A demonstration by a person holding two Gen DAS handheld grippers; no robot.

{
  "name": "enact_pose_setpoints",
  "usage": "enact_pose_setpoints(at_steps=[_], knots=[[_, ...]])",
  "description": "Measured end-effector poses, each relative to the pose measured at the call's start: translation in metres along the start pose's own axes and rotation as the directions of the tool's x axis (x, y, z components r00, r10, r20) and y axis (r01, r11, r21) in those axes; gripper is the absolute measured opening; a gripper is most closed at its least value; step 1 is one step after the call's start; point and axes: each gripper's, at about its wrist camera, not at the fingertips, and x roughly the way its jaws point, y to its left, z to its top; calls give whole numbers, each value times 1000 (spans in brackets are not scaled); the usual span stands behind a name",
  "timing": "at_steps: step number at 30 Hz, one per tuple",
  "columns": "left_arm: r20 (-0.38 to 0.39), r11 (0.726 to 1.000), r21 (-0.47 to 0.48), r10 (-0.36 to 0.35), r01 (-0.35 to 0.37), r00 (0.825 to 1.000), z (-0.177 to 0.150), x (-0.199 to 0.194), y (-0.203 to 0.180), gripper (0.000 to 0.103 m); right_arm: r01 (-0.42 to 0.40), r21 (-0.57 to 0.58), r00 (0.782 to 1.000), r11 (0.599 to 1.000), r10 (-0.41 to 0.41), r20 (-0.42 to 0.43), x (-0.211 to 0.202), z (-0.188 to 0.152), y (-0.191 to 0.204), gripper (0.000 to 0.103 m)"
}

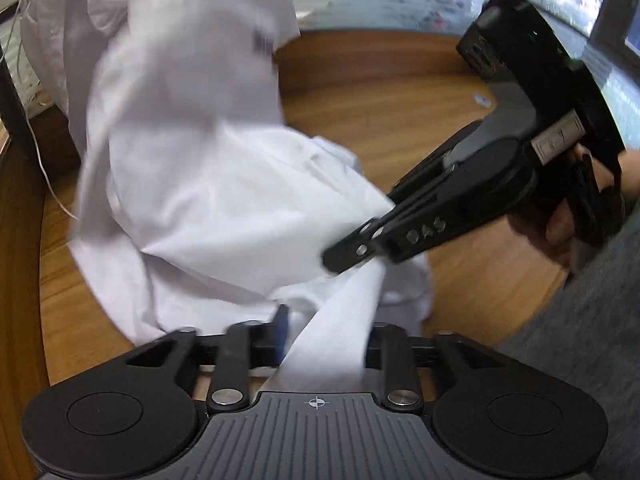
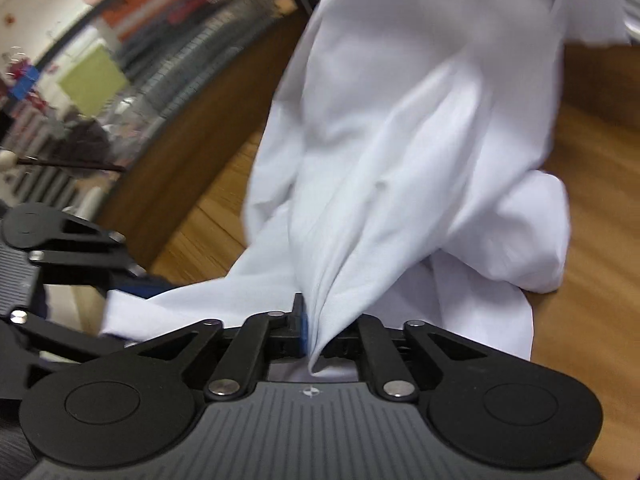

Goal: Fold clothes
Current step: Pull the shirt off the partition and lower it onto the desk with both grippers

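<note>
A wooden desk (image 1: 380, 92) with a rounded edge carries the work, and behind it lies a blurred room of shelves and a window.

Nearest the left wrist camera, the left hand-held gripper (image 1: 324, 336) is clamped on a band of white cloth that runs up between its fingers. Just beyond it, the right hand-held gripper (image 1: 352, 248) comes in from the right side, held by a hand (image 1: 560, 224), with its fingers closed on the same fabric a little further along. The right wrist view agrees: the cloth is gathered to a pinched ridge between the right gripper's fingers, and the left one shows at the left edge of that view with cloth at its tips.

The white garment (image 1: 208, 184) itself, which seems to be a shirt, is bunched and partly raised off the desk. From the two grips it rises in loose, creased folds, with its far part billowing and smeared by motion. One rounded lump sags toward the wood on the right of the right wrist view. Further back on the left sits another heap of white cloth (image 1: 52, 24) with a trailing string; whether it is part of the task I cannot tell.

As to progress, I see no flat, squared fold anywhere. The garment is held in mid-handling, neither spread smooth nor stacked, so I judge the folding of this piece unfinished: it would need laying flat and straightening before tidy folds can be made.
</note>
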Motion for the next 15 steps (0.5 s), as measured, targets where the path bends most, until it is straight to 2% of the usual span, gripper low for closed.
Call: enact_pose_setpoints(at_steps=[1, 3, 5, 7, 8, 10, 11, 15], knots=[[2, 1000, 2, 2, -2, 1000, -1, 1, 1, 45, 11, 20, 1000, 1000, -11, -1, 0, -5, -4, 21], [6, 1000, 7, 5, -5, 1000, -3, 3, 2, 58, 25, 58, 1000, 998, -25, 4, -1, -12, -11, 33], [10, 1000, 7, 7, -7, 1000, -8, 3, -1, 66, 40, 77, 999, 996, -41, 11, -2, -14, -14, 38], [15, 1000, -6, 3, -2, 1000, -20, 0, -6, 70, 56, 90, 998, 994, -58, 18, -1, -14, -15, 38], [18, 1000, -16, -2, 2, 1000, -27, -2, -7, 72, 64, 96, 998, 993, -67, 21, -1, -14, -16, 38], [24, 999, -34, -10, 10, 1000, -41, -5, -10, 75, 81, 109, 996, 991, -84, 26, -1, -13, -18, 30], [26, 999, -41, -10, 11, 1000, -43, -7, -9, 76, 89, 115, 995, 989, -93, 29, -1, -13, -19, 22], [33, 997, -67, -30, 32, 999, -51, -8, -2, 79, 129, 141, 990, 982, -136, 42, 0, -14, -24, 14]])
